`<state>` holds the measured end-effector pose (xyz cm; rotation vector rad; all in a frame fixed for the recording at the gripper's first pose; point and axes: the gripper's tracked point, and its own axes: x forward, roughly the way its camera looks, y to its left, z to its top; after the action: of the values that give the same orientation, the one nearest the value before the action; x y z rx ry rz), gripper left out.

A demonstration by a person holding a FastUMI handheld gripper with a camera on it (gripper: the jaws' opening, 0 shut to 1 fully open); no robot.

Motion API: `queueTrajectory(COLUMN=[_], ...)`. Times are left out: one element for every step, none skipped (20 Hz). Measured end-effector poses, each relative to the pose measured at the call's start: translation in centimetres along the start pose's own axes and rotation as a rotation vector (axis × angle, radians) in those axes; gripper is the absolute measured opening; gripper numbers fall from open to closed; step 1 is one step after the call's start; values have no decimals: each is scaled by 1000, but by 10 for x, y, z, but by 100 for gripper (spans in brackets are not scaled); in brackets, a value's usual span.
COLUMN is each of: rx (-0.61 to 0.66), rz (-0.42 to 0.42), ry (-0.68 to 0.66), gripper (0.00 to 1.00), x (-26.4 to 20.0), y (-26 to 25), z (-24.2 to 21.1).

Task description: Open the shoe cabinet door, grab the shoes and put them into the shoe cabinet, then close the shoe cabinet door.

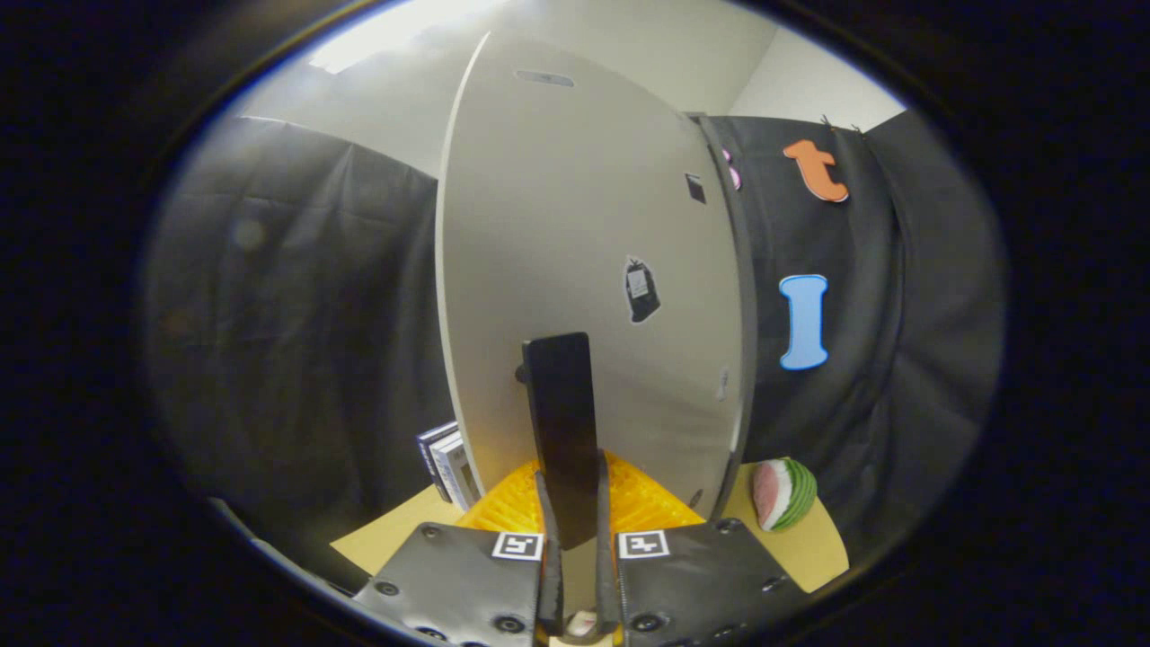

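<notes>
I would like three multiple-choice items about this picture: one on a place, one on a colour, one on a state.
1. Where is the watermelon slice?
A. on the tabletop, right of the cabinet door
B. between the fingers
C. on top of the door

2. What colour is the door?
A. red
B. light grey
C. blue

3. What is the gripper doing?
A. hanging open in free air
B. shut on the watermelon slice
C. shut on the black door handle

Answers: 1 A, it lies past the door's right edge. 2 B, the panel is pale grey. 3 C, both fingers press the handle.
</notes>
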<state>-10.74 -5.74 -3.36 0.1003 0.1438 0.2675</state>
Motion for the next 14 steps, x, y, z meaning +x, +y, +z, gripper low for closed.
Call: queueTrajectory(rx=[6, 8, 8, 8, 11, 17, 20, 21, 22, 27, 32, 34, 32, 31], rz=[-8, -19, -34, -52, -70, -91, -113, -136, -157, -175, -192, -206, -219, -229], ry=[0, 0, -1, -3, -5, -7, -9, -12, -16, -22, -24, -24, -25, -25], gripper=[16, 16, 16, 15, 15, 15, 15, 15, 14, 14, 14, 13, 12, 10], x=[-7, -13, -18, -24, -28, -31, -34, -38, -41, -45, -48, -49, -51, -52], y=[-9, -17, -27, -36, -45, -55, -65, -75, -85, -95, -104, -112, -121, -129], z=[0, 1, 3, 4, 5, 6, 6, 8, 10, 13, 14, 15, 16, 16])
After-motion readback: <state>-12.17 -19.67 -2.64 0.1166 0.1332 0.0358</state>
